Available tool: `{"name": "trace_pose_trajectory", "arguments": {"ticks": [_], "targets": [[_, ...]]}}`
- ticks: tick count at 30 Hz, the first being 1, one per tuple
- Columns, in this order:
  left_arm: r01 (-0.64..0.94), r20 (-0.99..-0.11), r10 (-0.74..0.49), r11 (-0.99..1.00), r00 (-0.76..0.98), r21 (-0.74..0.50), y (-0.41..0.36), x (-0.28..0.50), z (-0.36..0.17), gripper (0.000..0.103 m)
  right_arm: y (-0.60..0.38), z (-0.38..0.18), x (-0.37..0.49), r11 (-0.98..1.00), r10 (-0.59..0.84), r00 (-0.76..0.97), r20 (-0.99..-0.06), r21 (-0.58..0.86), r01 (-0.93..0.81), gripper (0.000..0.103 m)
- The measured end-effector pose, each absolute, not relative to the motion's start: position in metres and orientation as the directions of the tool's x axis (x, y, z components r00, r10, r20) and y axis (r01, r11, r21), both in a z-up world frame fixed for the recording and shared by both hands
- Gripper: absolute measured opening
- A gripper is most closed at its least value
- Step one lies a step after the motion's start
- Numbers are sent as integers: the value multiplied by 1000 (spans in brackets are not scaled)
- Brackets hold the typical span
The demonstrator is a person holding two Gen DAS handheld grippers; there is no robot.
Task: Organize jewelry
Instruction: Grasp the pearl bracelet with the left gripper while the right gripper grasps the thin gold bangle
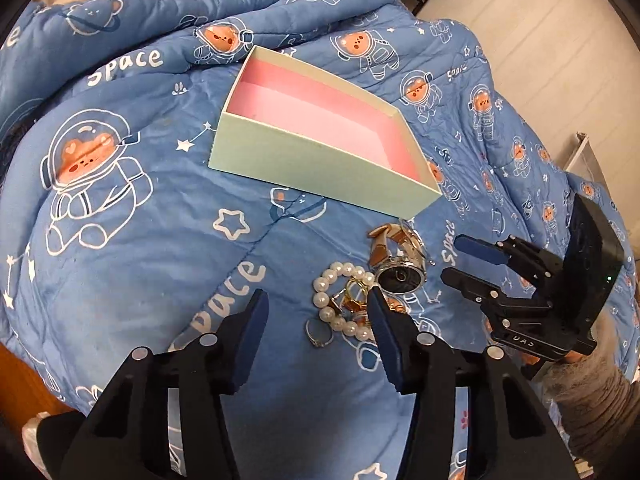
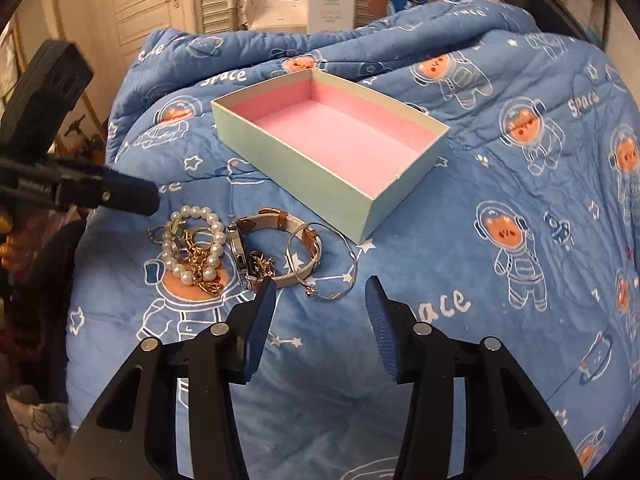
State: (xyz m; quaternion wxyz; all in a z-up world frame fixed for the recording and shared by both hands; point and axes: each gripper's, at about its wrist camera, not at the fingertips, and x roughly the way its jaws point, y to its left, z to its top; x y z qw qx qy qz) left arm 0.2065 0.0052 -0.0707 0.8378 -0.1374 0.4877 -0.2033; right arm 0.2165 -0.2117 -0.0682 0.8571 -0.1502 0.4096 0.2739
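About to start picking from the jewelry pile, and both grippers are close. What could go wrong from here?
1. The gold chain lies tangled inside the pearl bracelet, so lifting one may drag the other.
2. The thin silver bangle lies flat on the soft quilt; fingers could snag fabric.
3. The left gripper and right gripper, both open, aim at the same pile and might collide.

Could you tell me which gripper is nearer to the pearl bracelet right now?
Left. The left gripper hangs open with one fingertip right beside the pearl bracelet; the right gripper, also open, sits farther off, beyond the watch.
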Motion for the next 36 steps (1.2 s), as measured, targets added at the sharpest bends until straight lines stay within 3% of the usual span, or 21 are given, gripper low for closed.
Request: {"name": "trace_pose_trajectory", "arguments": {"ticks": [2, 4, 12, 20, 24, 36], "targets": [[212, -772, -477, 879, 420, -427, 3, 212, -73, 46, -205, -71, 215, 765, 336, 513, -790, -89, -637, 35], [233, -789, -459, 888, 410, -396, -2, 218, -74, 36, -202, -73, 215, 739, 336, 511, -791, -115, -664, 31], [330, -846, -387, 904, 366, -271, -28, 229, -82, 28, -196, -81, 221, 704, 327, 494, -806, -141, -696, 24], [356, -856, -393, 894, 335, -271, -32, 233, -85, 14, -189, -88, 224, 666, 314, 501, -806, -190, -722, 19], [359, -848, -405, 890, 342, -281, -35, 230, -82, 13, -186, -89, 224, 657, 322, 494, -808, -185, -731, 10], [386, -747, -549, 825, 374, -413, -30, 210, -39, 9, -217, -55, 232, 758, 513, 395, -762, 185, -626, 5]]}}
